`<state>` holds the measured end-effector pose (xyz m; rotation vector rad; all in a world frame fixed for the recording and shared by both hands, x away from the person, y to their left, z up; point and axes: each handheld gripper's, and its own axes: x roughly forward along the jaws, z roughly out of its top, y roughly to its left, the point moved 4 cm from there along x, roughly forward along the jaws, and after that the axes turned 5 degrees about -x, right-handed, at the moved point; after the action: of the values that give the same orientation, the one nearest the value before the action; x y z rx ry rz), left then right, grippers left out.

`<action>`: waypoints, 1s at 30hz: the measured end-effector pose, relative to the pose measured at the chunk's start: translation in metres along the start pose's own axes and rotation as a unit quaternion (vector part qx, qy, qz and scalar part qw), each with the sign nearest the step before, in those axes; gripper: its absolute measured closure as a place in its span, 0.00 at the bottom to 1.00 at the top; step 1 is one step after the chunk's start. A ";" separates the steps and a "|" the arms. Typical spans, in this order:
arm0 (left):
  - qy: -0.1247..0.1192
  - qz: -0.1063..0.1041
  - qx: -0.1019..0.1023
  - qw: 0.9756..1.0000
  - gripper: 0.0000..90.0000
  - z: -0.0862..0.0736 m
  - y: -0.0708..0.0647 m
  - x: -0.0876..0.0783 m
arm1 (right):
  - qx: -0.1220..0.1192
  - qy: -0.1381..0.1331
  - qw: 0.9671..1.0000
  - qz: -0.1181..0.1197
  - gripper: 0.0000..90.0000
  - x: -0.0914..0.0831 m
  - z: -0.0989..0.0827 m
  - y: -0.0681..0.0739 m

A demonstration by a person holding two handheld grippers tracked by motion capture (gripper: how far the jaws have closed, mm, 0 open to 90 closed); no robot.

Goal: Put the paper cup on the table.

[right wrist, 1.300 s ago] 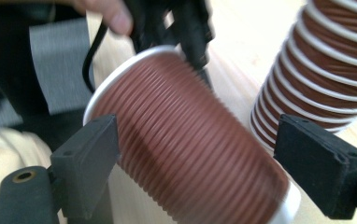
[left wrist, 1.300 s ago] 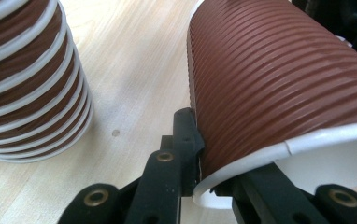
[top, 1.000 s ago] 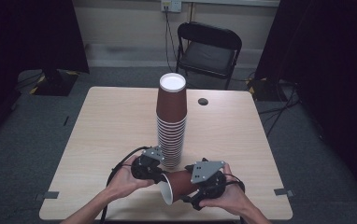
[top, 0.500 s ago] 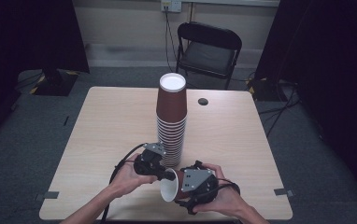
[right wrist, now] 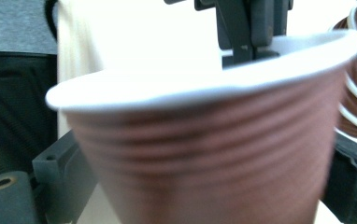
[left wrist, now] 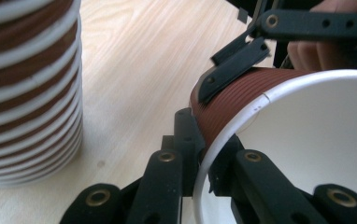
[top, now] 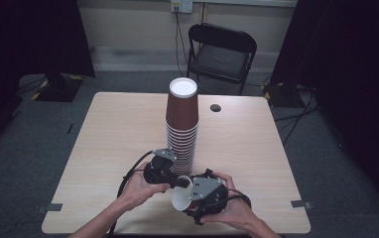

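The left gripper (top: 176, 181) pinches the rim of one loose paper cup (top: 181, 200) at the table's (top: 108, 139) near edge. The right gripper (top: 197, 196) has just been opening and now straddles the cup's ribbed wall, jaws wide. The cup lies tilted, mouth nearest us. Just beyond stands one tall cup stack (top: 181, 129), too many to count.

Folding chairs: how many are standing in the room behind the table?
1. A single black folding chair stands on the grey floor past the far edge of the wooden table, near the wall. The dark sides of the room might hide others.
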<state>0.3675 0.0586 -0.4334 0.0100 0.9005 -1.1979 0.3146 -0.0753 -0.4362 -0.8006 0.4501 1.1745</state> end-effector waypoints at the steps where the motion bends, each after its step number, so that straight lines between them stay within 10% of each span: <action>1: 0.001 0.004 0.000 1.000 0.94 0.000 0.000 0.001 | -0.001 0.002 1.000 -0.005 0.08 0.002 0.000 0.000; 18: 0.019 0.010 -0.015 1.000 0.91 -0.003 -0.001 0.004 | -0.021 -0.007 0.999 -0.028 0.10 0.008 0.003 0.008; 30: -0.016 0.020 -0.012 1.000 0.73 -0.008 0.006 -0.002 | 0.048 -0.043 0.998 -0.023 0.11 0.004 -0.001 0.004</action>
<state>0.3667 0.0667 -0.4400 -0.0104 0.8829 -1.1460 0.3123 -0.0728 -0.4407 -0.6713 0.4112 1.1324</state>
